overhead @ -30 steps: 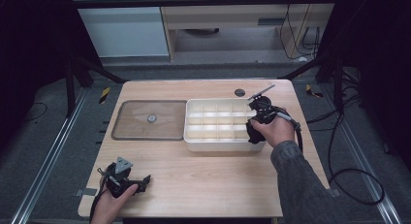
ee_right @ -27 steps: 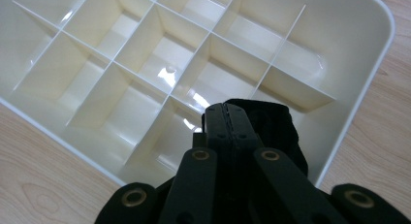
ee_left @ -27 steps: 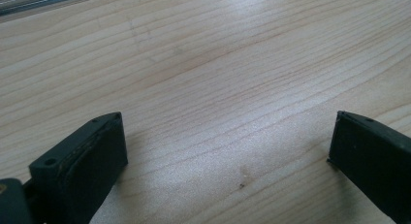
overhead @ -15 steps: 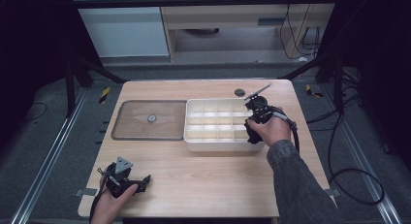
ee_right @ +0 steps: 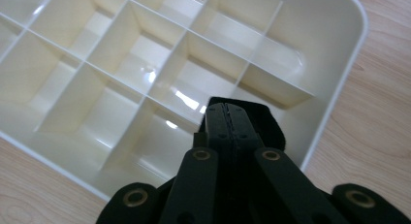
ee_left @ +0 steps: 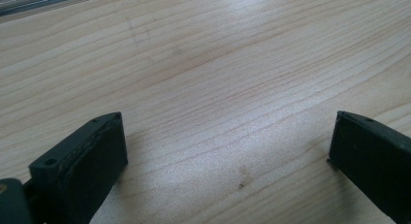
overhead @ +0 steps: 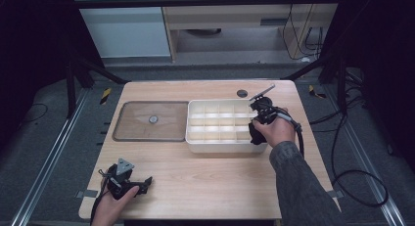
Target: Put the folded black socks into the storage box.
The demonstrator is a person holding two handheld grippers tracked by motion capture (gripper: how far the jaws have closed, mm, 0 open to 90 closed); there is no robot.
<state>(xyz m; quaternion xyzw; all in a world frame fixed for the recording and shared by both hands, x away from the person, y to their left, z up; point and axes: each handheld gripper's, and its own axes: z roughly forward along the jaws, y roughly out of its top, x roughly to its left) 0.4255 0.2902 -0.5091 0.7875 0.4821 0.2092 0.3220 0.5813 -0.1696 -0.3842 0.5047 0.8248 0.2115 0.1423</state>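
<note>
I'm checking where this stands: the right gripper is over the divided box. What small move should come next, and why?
Probably open the right gripper a little. Its fingers are pressed shut with nothing visible between them, hanging over the right-end compartments of the divided box, which look empty. The left gripper rests open on the table.

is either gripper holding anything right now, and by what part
Nothing is held. The right gripper is shut with nothing between its jaws, over the white divided tray. The left gripper is open over bare table.
</note>
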